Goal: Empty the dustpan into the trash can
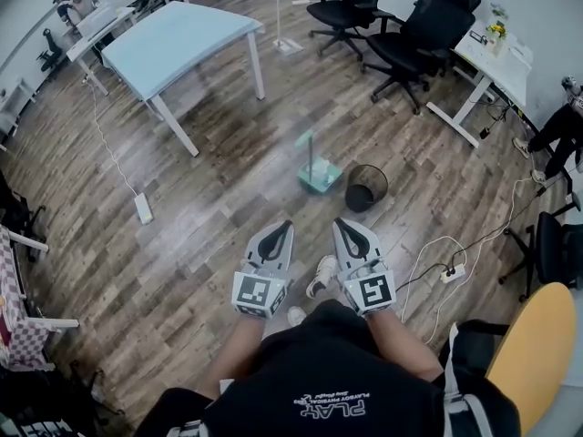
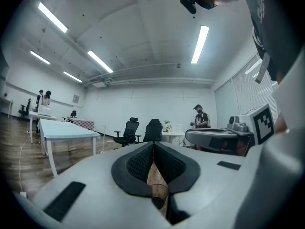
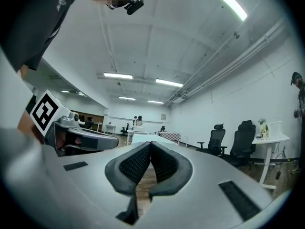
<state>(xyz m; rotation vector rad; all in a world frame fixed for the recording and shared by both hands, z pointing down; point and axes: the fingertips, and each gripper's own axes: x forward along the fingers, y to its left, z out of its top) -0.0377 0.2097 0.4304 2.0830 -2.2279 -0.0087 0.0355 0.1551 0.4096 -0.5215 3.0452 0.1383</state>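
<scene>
Closest to me are my two claws, held side by side and pointing flat ahead. The left claw (image 1: 281, 232) is closed tight, its black pads (image 2: 138, 163) pressed together at the tip with nothing between them. The right claw (image 1: 344, 228) is closed and empty too.

Past the tips there is only bare wooden floor (image 1: 182, 244). Farther on, the green dustpan (image 1: 320, 176) sits in the open middle of the floor, well away from its edges. It is straight ahead of me, a bit more in line with the right claw than the left, so I think the right claw is the nearer one. Both claws are well apart from it.

The pan lies low on the floor. Its thin handle (image 1: 308, 146) stands up and leans a little away from me. That handle is the long part, so I think a claw must open and come at it from the side.

The black trash can (image 1: 366, 188) stands just beside the dustpan, on the right. I cannot tell if the two touch. Once lifted, the pan should only need a short swing to the right to tip into it.
</scene>
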